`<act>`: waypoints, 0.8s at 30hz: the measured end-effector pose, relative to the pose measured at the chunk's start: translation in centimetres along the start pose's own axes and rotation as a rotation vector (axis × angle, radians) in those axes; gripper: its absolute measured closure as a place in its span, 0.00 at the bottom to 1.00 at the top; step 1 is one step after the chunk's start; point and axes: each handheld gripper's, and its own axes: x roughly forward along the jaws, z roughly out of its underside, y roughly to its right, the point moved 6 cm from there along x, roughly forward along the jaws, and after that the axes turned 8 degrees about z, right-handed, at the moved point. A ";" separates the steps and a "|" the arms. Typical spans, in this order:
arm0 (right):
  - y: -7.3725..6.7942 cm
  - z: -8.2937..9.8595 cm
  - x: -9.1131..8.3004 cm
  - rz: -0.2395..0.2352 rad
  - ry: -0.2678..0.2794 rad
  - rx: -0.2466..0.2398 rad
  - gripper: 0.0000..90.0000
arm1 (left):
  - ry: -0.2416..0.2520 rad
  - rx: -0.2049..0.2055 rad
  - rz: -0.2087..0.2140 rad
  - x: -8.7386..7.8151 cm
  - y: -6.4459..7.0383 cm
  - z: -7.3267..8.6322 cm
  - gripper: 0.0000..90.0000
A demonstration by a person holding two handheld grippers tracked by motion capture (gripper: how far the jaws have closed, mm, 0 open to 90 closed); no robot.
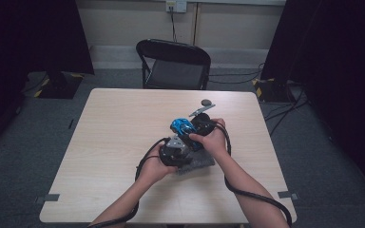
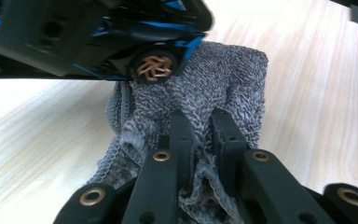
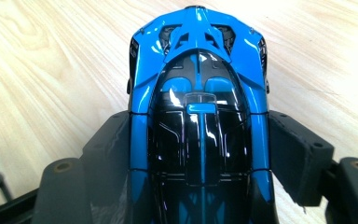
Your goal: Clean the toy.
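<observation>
A glossy blue toy car (image 3: 199, 121) with a black roof and copper-coloured wheel spokes sits between the black jaws of the right claw (image 3: 200, 154). Beside the car, a grey ribbed-weave cloth (image 2: 214, 93) lies on the pale wood-grain bench (image 1: 119, 128).
</observation>
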 end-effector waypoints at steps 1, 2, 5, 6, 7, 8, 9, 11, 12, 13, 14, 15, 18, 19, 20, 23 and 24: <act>0.1 0.0 0.0 -0.001 -0.002 0.001 0.31 | 0.001 0.000 0.000 0.1 0.1 0.0 0.90; 0.3 0.1 0.0 0.002 -0.001 0.006 0.31 | 0.001 0.006 0.008 0.2 0.3 0.0 0.90; 0.5 0.2 0.0 0.003 0.001 0.011 0.31 | 0.005 0.007 0.014 0.2 0.6 0.0 0.90; 0.8 0.2 -0.1 0.005 -0.005 0.014 0.31 | 0.010 0.011 0.016 0.3 0.7 0.0 0.90; 0.8 0.2 -0.1 0.005 -0.005 0.014 0.31 | 0.005 0.014 0.022 0.2 0.8 -0.1 0.90; 0.9 0.3 -0.1 0.012 -0.004 0.016 0.31 | 0.005 0.020 0.023 0.3 1.1 -0.1 0.90; 1.2 0.4 -0.2 0.008 -0.001 0.023 0.31 | -0.002 0.023 0.025 0.2 1.2 -0.1 0.90; 1.6 0.5 -0.4 0.013 0.003 0.031 0.31 | 0.000 0.032 0.024 0.0 1.3 0.0 0.90; 1.9 0.7 -0.5 0.012 0.002 0.034 0.31 | -0.002 0.034 0.025 -0.1 1.3 0.0 0.90; 2.1 0.8 -0.6 0.016 0.002 0.039 0.31 | -0.003 0.030 0.022 -0.3 1.3 0.1 0.90; 2.3 1.0 -0.7 0.020 0.001 0.043 0.31 | 0.002 0.033 0.018 -0.5 1.2 0.2 0.90; 2.6 1.2 -0.9 0.021 0.001 0.043 0.31 | 0.000 0.033 0.016 -0.8 1.2 0.4 0.89; 3.2 1.8 -1.2 0.035 -0.006 0.047 0.31 | -0.007 0.031 -0.001 -1.5 0.7 0.9 0.90; 3.5 2.1 -1.2 0.037 -0.010 0.048 0.31 | -0.003 0.023 -0.009 -1.8 0.5 1.1 0.90; 3.7 2.3 -1.3 0.039 -0.013 0.054 0.31 | -0.006 0.020 -0.015 -2.2 0.2 1.2 0.90; 4.3 3.0 -1.4 0.048 -0.019 0.060 0.31 | 0.001 0.003 -0.030 -3.1 -0.4 1.6 0.90; 4.5 3.3 -1.5 0.048 -0.021 0.066 0.31 | 0.006 -0.001 -0.033 -3.3 -0.6 1.7 0.90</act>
